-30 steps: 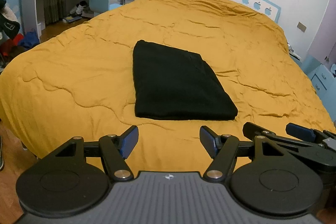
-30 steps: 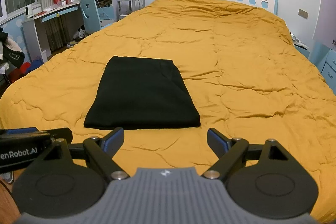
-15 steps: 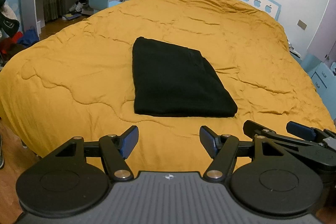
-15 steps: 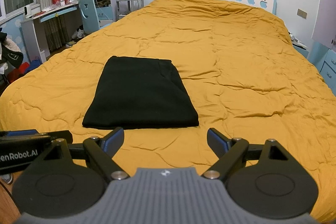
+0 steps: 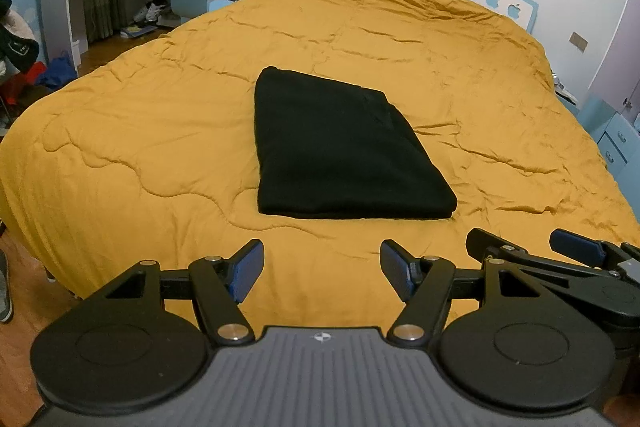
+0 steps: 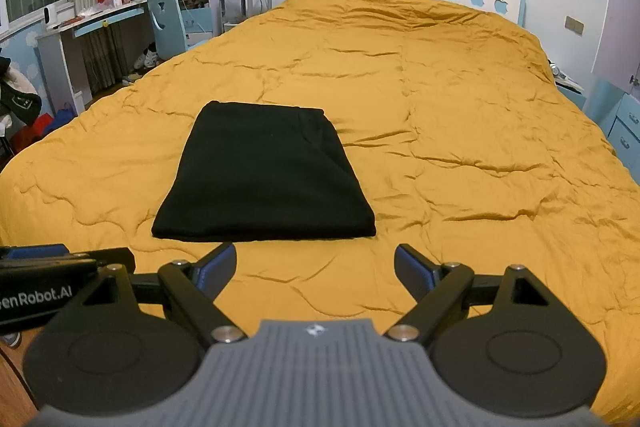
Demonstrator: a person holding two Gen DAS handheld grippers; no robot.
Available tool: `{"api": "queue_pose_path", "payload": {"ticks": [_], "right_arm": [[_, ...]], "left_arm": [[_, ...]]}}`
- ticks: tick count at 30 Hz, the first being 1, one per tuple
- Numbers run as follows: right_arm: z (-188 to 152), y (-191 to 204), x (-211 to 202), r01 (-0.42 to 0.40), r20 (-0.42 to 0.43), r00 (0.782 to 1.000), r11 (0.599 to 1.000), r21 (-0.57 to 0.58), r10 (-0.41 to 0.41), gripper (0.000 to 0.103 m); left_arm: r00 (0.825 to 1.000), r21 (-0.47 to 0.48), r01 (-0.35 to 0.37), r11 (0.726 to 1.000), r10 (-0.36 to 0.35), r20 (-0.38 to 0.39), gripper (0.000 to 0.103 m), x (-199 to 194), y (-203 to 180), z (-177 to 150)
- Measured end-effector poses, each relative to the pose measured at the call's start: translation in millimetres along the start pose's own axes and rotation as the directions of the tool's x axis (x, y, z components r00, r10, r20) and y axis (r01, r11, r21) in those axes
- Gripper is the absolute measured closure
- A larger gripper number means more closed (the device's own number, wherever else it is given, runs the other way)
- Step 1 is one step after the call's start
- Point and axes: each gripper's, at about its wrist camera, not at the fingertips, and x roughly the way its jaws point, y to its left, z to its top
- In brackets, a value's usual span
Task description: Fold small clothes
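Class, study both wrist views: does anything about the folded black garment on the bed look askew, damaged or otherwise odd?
Nothing stands out. The black garment lies flat on the yellow quilt as a neat folded rectangle with tidy edges. Both the left gripper and the right gripper are open, short of the garment, touching nothing.

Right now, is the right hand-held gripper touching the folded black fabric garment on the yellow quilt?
No, the right hand-held gripper is open and empty, short of the folded black fabric garment, with bare yellow quilt between them.
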Motion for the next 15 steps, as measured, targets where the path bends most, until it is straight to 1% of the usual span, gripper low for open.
{"api": "queue_pose_path", "payload": {"ticks": [6,15], "right_arm": [[-1.1,1.1,0.7,0.014,-0.004,1.0,1.0,-0.011,-0.014,0.021],[-1.2,0.6,1.1,0.013,-0.007,1.0,1.0,-0.013,-0.013,0.021]], "left_arm": [[1.0,0.013,-0.018,1.0,0.018,-0.002,0.025,1.2,-1.5,-1.2],[1.0,0.01,-0.017,1.0,0.017,-0.005,0.025,0.9,-2.5,-1.7]]}}
